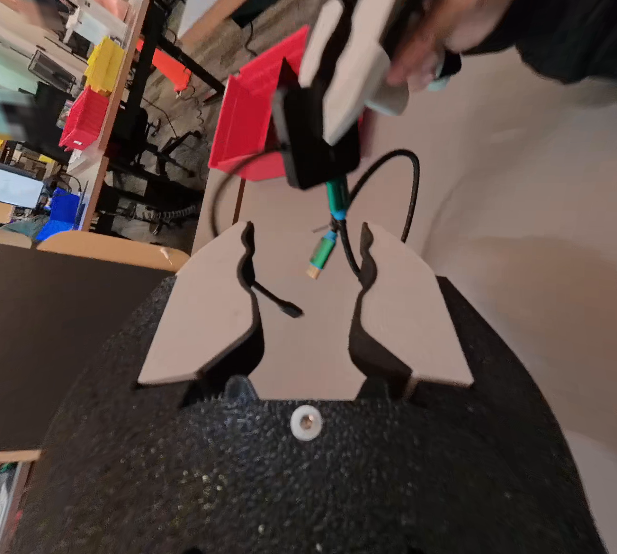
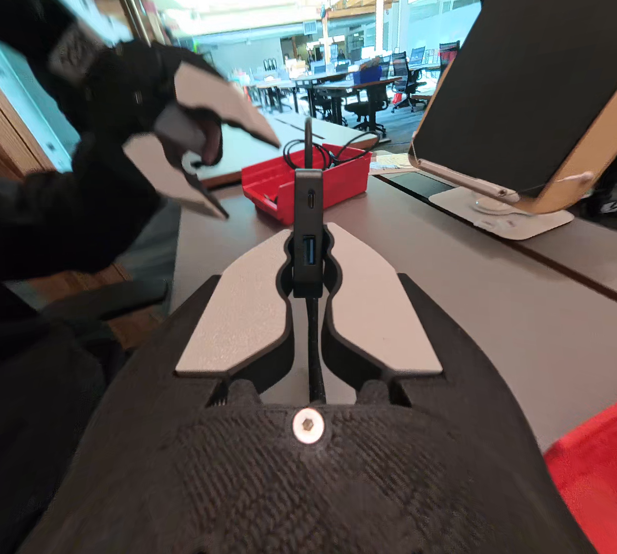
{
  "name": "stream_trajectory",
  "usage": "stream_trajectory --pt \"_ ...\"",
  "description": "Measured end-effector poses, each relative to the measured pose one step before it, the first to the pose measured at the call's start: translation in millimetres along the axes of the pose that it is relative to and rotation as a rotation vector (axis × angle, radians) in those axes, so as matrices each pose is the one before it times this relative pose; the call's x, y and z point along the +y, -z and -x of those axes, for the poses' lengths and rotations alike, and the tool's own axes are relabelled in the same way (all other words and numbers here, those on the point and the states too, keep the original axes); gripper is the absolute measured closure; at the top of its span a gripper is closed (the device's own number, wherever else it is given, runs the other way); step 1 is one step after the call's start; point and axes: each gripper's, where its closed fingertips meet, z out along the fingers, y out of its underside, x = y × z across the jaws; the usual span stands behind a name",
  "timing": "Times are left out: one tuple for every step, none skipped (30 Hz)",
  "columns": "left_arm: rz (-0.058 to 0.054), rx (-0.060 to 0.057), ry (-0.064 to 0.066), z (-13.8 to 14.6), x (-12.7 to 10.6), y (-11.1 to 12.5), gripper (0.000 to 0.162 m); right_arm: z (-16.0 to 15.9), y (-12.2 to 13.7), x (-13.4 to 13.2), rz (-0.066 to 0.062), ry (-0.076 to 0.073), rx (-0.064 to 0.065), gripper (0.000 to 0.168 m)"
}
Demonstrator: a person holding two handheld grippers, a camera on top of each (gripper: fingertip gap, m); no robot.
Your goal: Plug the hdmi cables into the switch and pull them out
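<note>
My right gripper (image 2: 307, 232) is shut on the black switch (image 2: 309, 204) and holds it upright above the table. In the left wrist view the switch (image 1: 317, 150) hangs from the right gripper (image 1: 322, 110). One green HDMI plug (image 1: 337, 200) sits in the switch's underside. A second green plug (image 1: 321, 254) with a gold tip dangles free below it on the black braided cable (image 1: 412, 190). My left gripper (image 1: 307, 234) is open and empty just under the free plug, not touching it. It also shows in the right wrist view (image 2: 250, 180), blurred.
A red bin (image 2: 347, 174) holding loose cables stands on the grey table (image 2: 434, 271) behind the switch. A dark screen on a white stand (image 2: 500, 104) is at the right. A thin black lead with a small plug (image 1: 290, 309) lies near my left finger.
</note>
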Motion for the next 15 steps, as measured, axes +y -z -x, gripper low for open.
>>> stream_trajectory --pt "-0.0204 0.0101 0.0070 6.58 -10.55 3.56 0.101 3.56 -0.73 1.13 0.0278 0.0446 0.0086 0.155" --pt "-0.0141 0.0157 -0.0035 5.56 -8.90 1.29 0.101 3.70 -1.97 2.15 0.0304 0.0398 0.0060 0.155" --pt "0.0020 0.0160 -0.0122 5.30 -5.38 -0.70 0.101 4.43 -2.66 1.75 0.0260 0.0376 0.0003 0.155" --pt "0.0152 0.0076 -0.0165 6.01 -2.25 -2.32 0.101 5.36 -2.45 0.91 0.0194 0.0395 -0.0085 0.155" --pt "0.0230 0.0186 -0.0172 3.57 0.41 -3.53 0.104 5.21 -2.14 -0.15 0.0110 0.0282 -0.0102 0.155" --pt "0.0241 0.0497 -0.0157 -1.97 1.91 -4.41 0.113 5.18 -1.70 -0.82 0.0066 0.0179 -0.0133 0.155" --pt "0.0139 0.0628 -0.0081 -5.27 1.09 -4.84 0.113 5.13 -1.21 -0.75 0.0051 0.0251 -0.0148 0.155" --pt "0.0023 0.0673 -0.0007 -7.11 -0.55 -4.02 0.120 2.67 -1.04 1.66 0.0195 0.0288 -0.0005 0.155" --pt "0.0019 0.0614 -0.0049 -7.20 -0.40 -3.07 0.137 1.34 -0.92 3.46 0.0299 0.0232 0.0031 0.155" --pt "0.0051 0.0334 -0.0080 -4.07 0.41 -2.93 0.142 2.82 -0.70 2.75 0.0237 0.0241 -0.0085 0.155" --pt "0.0049 0.0141 -0.0032 -1.71 0.58 -3.02 0.147 2.04 -0.62 0.46 0.0068 0.0221 -0.0028 0.155" --pt "0.0058 0.0288 0.0043 -4.08 1.08 -3.19 0.152 1.16 -0.49 -0.48 0.0020 0.0063 -0.0018 0.155" --pt "0.0148 0.0180 0.0025 -2.50 2.75 -2.83 0.157 1.79 -0.74 2.91 0.0235 0.0142 -0.0082 0.155" --pt "0.0126 0.0080 0.0055 -1.25 3.01 -2.67 0.162 0.36 -0.77 3.14 0.0196 0.0197 0.0028 0.154" --pt "0.0104 0.0003 0.0117 -0.05 2.28 -1.74 0.162 -1.84 -0.52 2.28 0.0098 0.0193 0.0165 0.155"
